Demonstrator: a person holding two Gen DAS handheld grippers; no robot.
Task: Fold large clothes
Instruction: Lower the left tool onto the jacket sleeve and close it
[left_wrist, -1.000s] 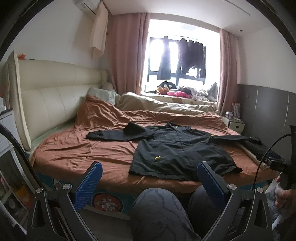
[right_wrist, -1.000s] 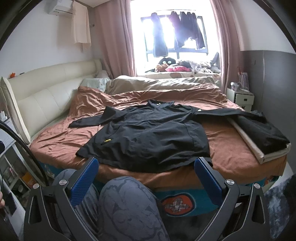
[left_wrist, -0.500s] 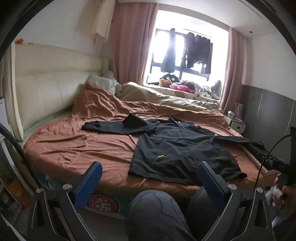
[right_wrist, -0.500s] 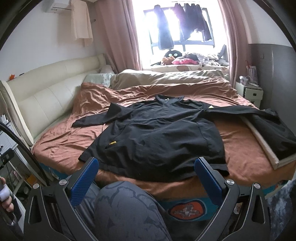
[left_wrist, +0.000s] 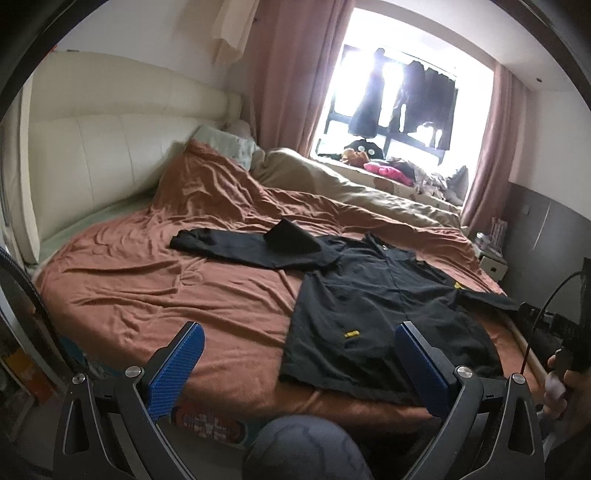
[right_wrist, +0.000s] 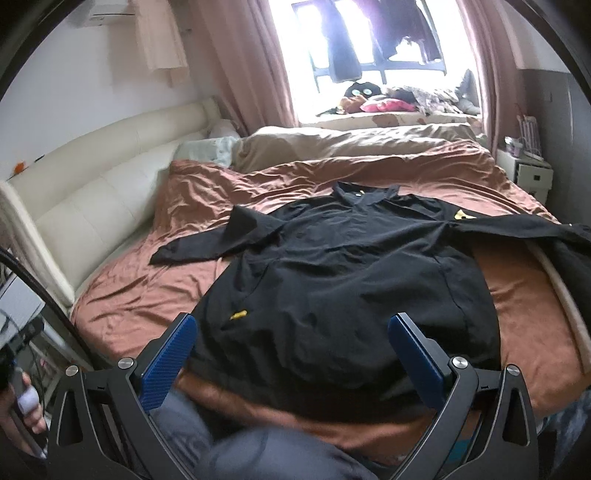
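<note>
Black jacket (right_wrist: 332, 280) lay spread flat on the rust-brown bed (left_wrist: 147, 280), left tongs (left_wrist: 299, 365) and right tongs (right_wrist: 291, 354) both gaped wide, empty, short of the hem.

Readable text: none can be made out in either view.
Black garment (right_wrist: 343, 280): a small yellow tag (right_wrist: 239, 315) is borne on the front near the hem, and a yellow patch (right_wrist: 464, 215) near one shoulder; no letters can be read on either.
Collar mark: a small yellow mark (right_wrist: 359, 192) is seen at the collar, too small to be read.
Bed side (left_wrist: 207, 424): a round red and white emblem (left_wrist: 210, 424) is printed below the mattress edge; its lettering is blurred and cannot be read.
</note>
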